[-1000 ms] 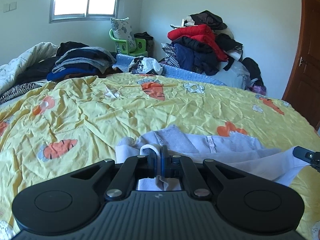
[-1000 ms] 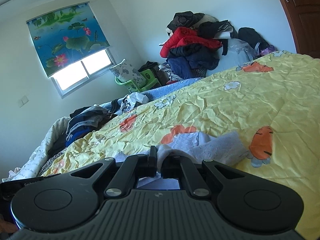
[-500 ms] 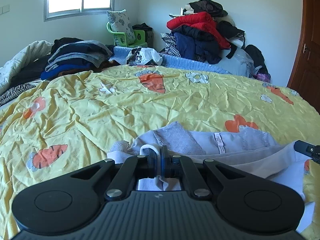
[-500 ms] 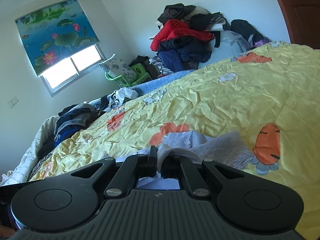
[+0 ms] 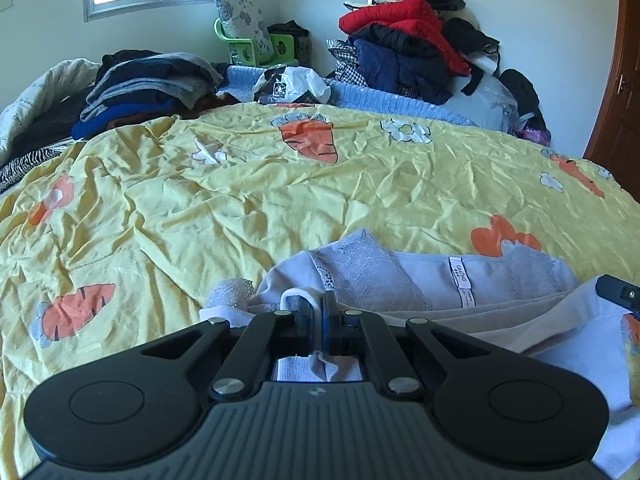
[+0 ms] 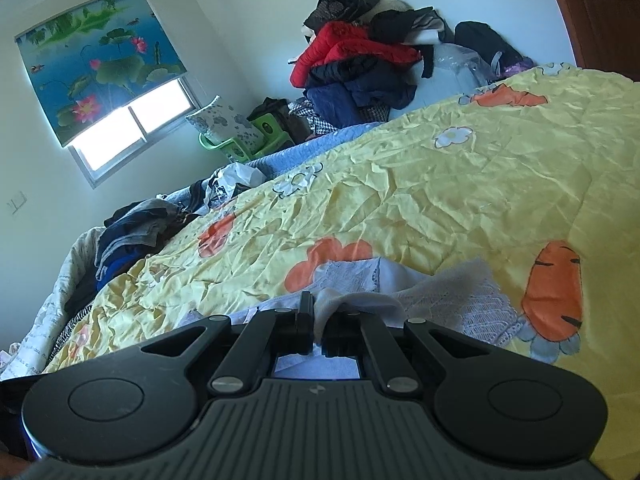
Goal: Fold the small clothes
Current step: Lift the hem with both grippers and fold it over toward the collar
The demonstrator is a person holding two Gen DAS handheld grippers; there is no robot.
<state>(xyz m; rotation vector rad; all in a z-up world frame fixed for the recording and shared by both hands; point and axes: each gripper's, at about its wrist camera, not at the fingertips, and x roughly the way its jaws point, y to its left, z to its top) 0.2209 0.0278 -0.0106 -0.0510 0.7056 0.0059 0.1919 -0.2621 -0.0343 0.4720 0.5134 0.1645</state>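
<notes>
A small pale lilac garment [image 5: 424, 276] with lace panels and a white label lies on the yellow carrot-print bedspread [image 5: 240, 184]. My left gripper [image 5: 318, 308] is shut on its near white edge, cloth pinched between the fingers. The tip of the right gripper [image 5: 618, 290] shows at the right edge of the left wrist view. In the right wrist view my right gripper [image 6: 318, 312] is shut on the other near edge of the garment [image 6: 452, 296], just above the bedspread [image 6: 440, 184].
A stack of dark folded clothes [image 5: 148, 84] sits at the bed's far left. A heap of red and dark jackets [image 5: 408, 40] stands against the far wall. A green chair with a pillow [image 5: 256, 36] is under the window. A brown door [image 5: 620, 92] is at right.
Both grippers have moved forward over the bed and lower, carrying the garment's near edge; more of the garment and its label shows spread ahead. Both stay shut.
</notes>
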